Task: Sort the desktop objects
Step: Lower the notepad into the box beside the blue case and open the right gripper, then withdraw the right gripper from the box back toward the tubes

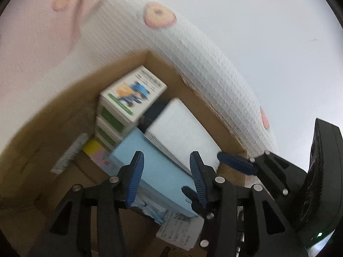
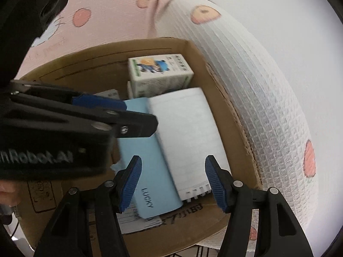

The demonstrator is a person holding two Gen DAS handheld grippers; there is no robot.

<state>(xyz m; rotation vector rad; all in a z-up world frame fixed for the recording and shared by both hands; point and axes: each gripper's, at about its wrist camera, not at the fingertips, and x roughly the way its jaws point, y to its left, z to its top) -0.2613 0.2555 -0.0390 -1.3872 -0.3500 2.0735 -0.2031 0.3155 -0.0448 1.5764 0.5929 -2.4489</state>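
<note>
We're over the cardboard box [image 2: 214, 68] now, and both hand-held grippers hang above it with nothing between their pads. Our left hand-held gripper [image 1: 167, 175] has its jaws apart over the blue book [image 1: 158, 171]; no earlier view here, so we only call them open. Our right hand-held gripper [image 2: 173, 182] stands wide too, the blue book [image 2: 154, 165] and the white notebook [image 2: 188, 132] lying side by side below it. At 12 o'clock in the box we see the green-and-white cartons [image 2: 158, 72], stacked in the far corner. At 9 o'clock of the left view, a yellow-pink pad [image 1: 96, 152] sits beside a ruler [image 1: 68, 156]. The box rests on a fruit-print cloth [image 2: 257, 85].
</note>
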